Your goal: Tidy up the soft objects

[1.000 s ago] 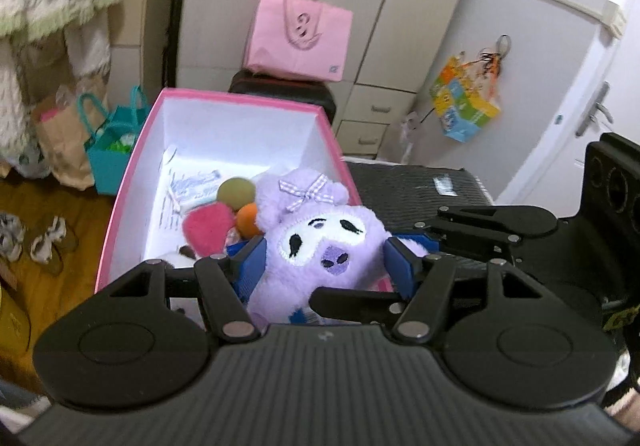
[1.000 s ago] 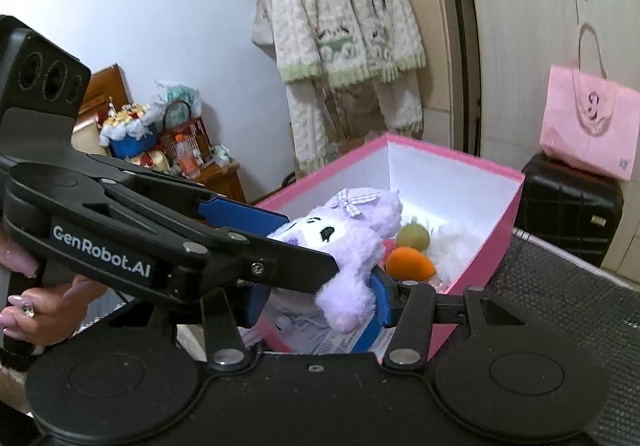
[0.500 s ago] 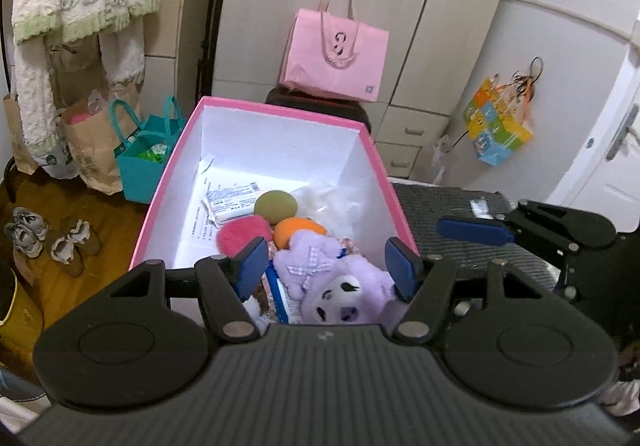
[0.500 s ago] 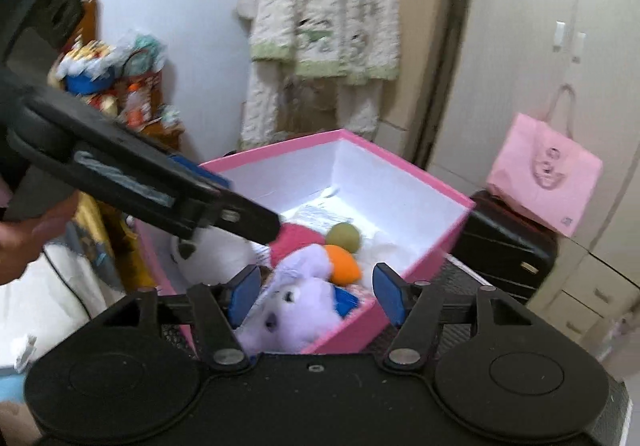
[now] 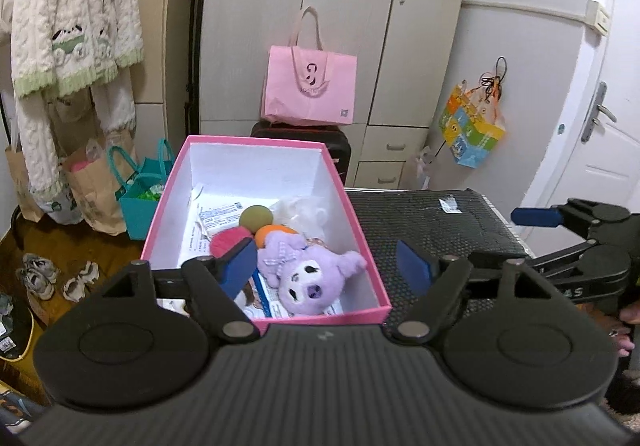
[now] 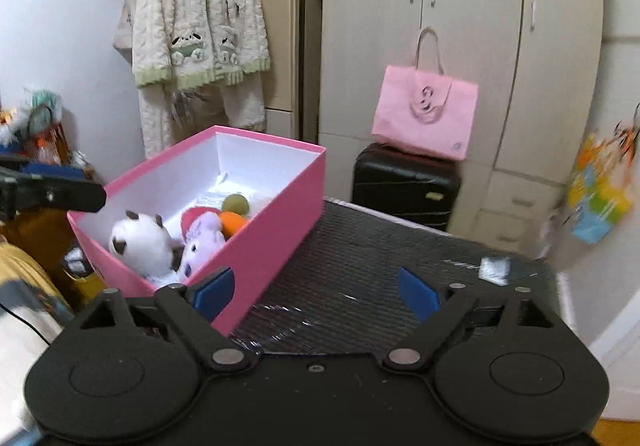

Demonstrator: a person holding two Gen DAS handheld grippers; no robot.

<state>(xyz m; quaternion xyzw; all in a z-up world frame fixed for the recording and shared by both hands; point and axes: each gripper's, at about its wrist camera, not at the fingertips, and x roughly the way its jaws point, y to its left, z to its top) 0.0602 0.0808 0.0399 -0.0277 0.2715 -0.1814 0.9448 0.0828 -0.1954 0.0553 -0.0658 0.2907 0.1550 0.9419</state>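
A purple plush (image 5: 308, 278) lies in the pink box (image 5: 320, 316), near its front right corner, beside a red ball (image 5: 228, 240), an orange ball (image 5: 272, 232) and a green ball (image 5: 256, 216). My left gripper (image 5: 326, 266) is open and empty above the box's near edge. In the right wrist view the pink box (image 6: 272, 246) also holds a white plush (image 6: 140, 244) next to the purple plush (image 6: 202, 242). My right gripper (image 6: 316, 292) is open and empty over the black mat (image 6: 380, 278), right of the box.
A black suitcase (image 6: 404, 182) with a pink tote bag (image 6: 424, 112) on it stands behind the mat, against the wardrobe. A knitted cardigan (image 6: 200, 18) hangs at the left. Paper bags (image 5: 92, 182) and shoes (image 5: 40, 274) are on the floor left of the box.
The left gripper opened and let the purple plush drop into the box, then drew back. The right gripper also opened and pulled away to the right over the mat.
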